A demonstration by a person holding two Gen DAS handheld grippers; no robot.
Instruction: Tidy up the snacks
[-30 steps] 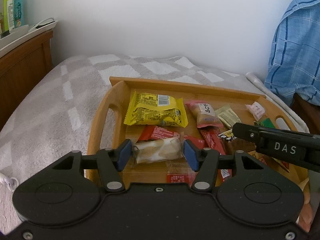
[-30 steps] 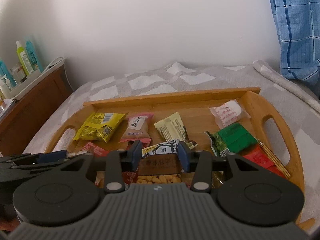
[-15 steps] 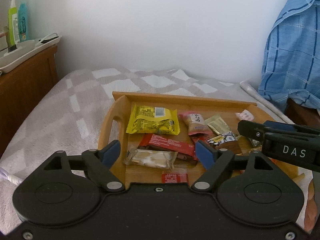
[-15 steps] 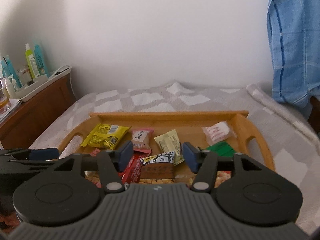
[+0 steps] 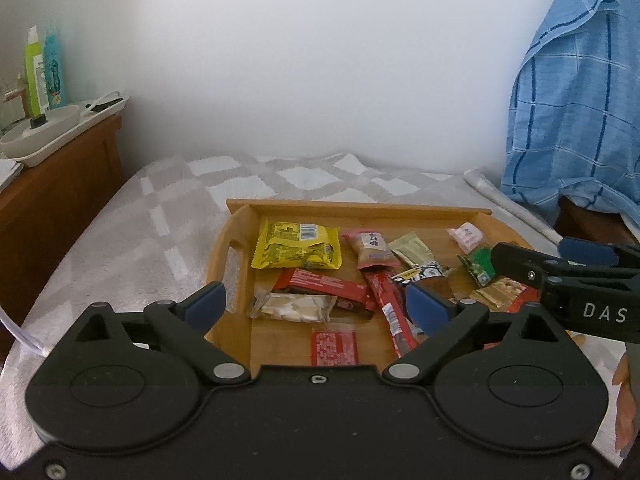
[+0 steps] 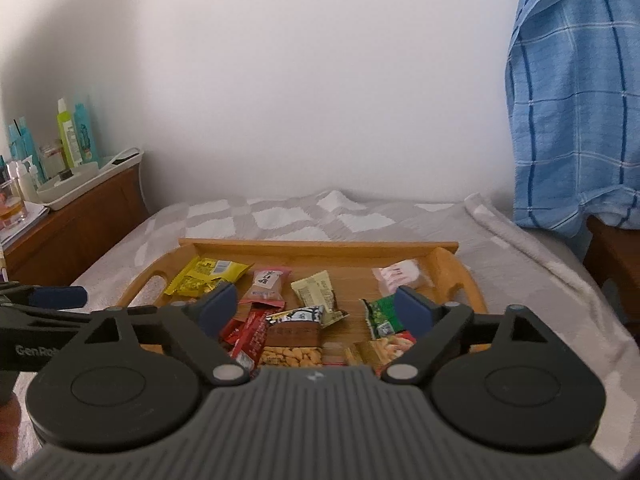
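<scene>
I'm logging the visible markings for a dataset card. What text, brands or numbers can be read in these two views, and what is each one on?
"DAS": white letters on the side of the right claw, seen from the left wrist view.
"GenRo", cut off there: on the side of the left claw, seen from the right wrist view.
Barcode on the yellow packet: digits too small to read.
Print on the pink packet, the small red square packet and the other wrappers: too blurred to read.

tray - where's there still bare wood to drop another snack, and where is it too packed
On the wooden tray, bare wood runs along the far wall between the yellow packet and the pink candy. A smaller free patch lies at the near left, beside the small red sachet. The middle and near right are crowded, with the red bars overlapping other packets.
</scene>
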